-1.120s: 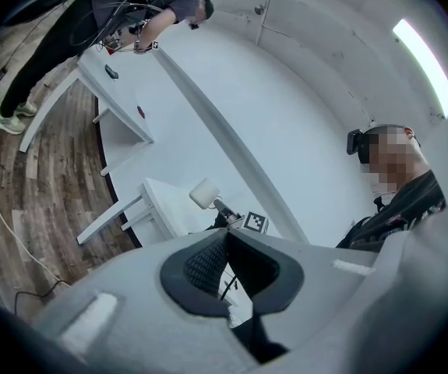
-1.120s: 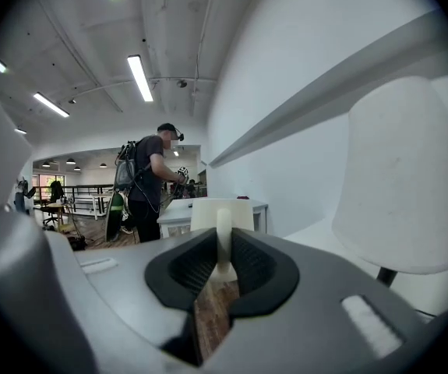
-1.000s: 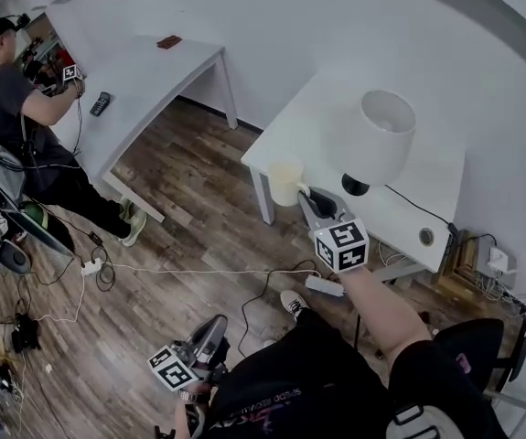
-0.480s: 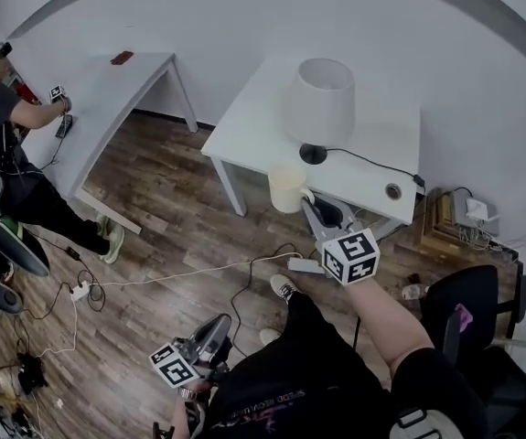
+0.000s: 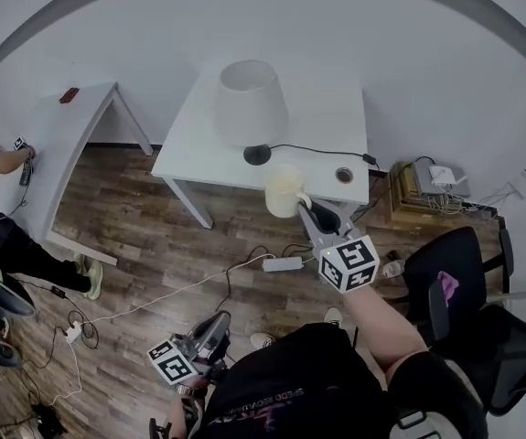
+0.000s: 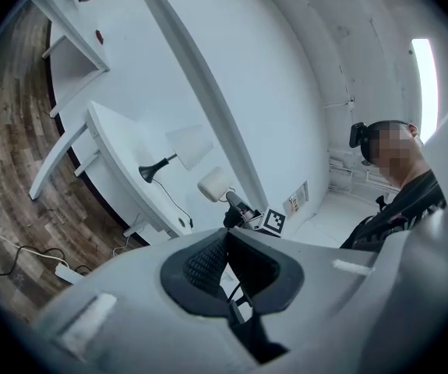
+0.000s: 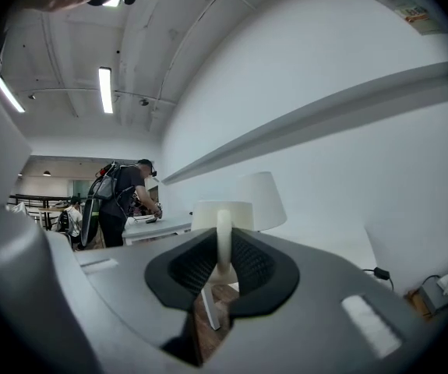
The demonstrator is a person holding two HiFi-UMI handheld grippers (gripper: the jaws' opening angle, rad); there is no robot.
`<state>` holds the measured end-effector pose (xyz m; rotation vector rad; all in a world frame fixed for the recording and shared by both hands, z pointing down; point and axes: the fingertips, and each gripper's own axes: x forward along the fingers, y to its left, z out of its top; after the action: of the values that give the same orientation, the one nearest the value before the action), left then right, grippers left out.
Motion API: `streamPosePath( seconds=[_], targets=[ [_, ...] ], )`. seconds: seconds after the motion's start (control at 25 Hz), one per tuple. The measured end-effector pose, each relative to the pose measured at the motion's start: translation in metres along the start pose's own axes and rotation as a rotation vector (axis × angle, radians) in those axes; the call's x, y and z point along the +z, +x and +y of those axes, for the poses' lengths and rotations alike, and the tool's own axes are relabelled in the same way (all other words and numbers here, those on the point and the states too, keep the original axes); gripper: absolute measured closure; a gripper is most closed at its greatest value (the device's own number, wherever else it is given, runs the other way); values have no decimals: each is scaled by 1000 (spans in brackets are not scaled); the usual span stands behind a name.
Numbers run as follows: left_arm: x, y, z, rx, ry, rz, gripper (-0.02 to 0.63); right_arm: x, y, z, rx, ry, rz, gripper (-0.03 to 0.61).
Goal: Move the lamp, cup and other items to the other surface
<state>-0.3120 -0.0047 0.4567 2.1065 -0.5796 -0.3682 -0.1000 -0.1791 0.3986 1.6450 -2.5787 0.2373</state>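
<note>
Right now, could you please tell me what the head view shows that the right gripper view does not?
Only the head view shows the power strip on the wooden floor, the black office chair and the left gripper held low.
Only the right gripper view shows the ceiling lights and how the fingers of the right gripper clamp the handle of the cup.
Both show the cup, the lamp and the white table on which the lamp stands.
</note>
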Motion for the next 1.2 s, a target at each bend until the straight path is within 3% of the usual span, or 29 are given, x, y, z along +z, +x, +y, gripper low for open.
streamPosePath(
  seconds=[0.24,0.56,0.88,1.2],
  targets=[
    [-27,69,-17,-75,-19,95,614,12,-54,-64,-91,6,-18,525],
    [-81,148,-49,-162,-35,221,614,6,-164,-166,-281,24,-19,525],
    [-143,235,-85,-240,-30,348,614,-18,-278,-266,-464,62,5,525],
    [-205,292,-107,-250,-68,459,614,-64,-399,-356,-677,142,47,525]
  ],
)
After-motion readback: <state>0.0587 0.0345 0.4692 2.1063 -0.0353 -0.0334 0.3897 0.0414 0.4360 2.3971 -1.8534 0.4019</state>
